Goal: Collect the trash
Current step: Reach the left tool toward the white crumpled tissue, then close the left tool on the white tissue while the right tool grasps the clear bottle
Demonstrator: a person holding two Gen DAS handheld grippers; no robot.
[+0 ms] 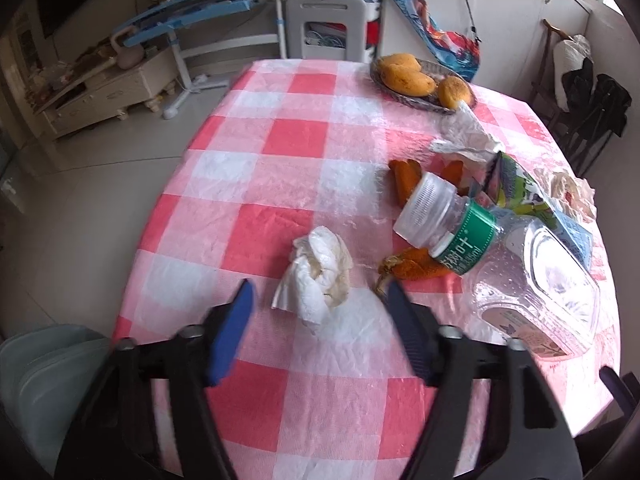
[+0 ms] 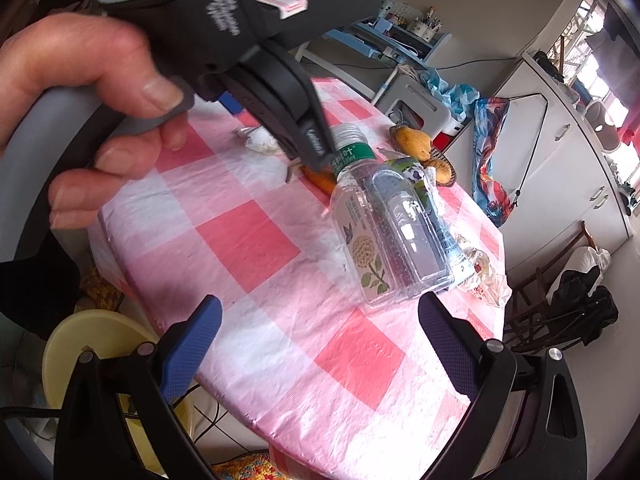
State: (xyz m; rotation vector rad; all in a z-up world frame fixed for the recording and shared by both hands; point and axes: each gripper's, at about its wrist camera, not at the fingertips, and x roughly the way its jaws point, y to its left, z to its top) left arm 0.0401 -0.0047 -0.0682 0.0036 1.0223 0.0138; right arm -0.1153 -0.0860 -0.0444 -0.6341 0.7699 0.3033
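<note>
The surface (image 1: 308, 408) wears a glossy pink, red and white checked plastic cloth, creased and shiny. On it, the crumpled tissue (image 1: 318, 274), white with yellowish stains, lies just ahead of the left gripper (image 1: 320, 294), between the lines of its two blue-padded fingers (image 1: 234, 332) but not touched by either; those fingers stand part-way apart and have hold of nothing. Just right of the tissue an orange peel (image 1: 416, 266) with a dark stem curls against the neck of a clear plastic bottle (image 1: 532, 268), which lies on its side, beaded with droplets, with a ribbed white cap and a green label band. Behind the bottle sit a flattened green and blue carton (image 1: 532, 200), more orange peel pieces (image 1: 404, 178), a clear crinkled wrapper (image 1: 468, 136) and, further off, a woven dish (image 1: 404, 98) of yellow-orange fruit. In the right wrist view a hand (image 2: 88, 116) grips the grey handle of the left tool, whose black body hides most of the tissue and crosses in front of the bottle's cap. The right gripper (image 2: 320, 318) hovers near the bottle's base with its fingers spread wide and empty. A yellow stool (image 2: 88, 344) stands below the surface's edge, and at the far right of the cloth lies what may be a crumpled plastic bag (image 2: 486, 276), too blurred to be sure.
</note>
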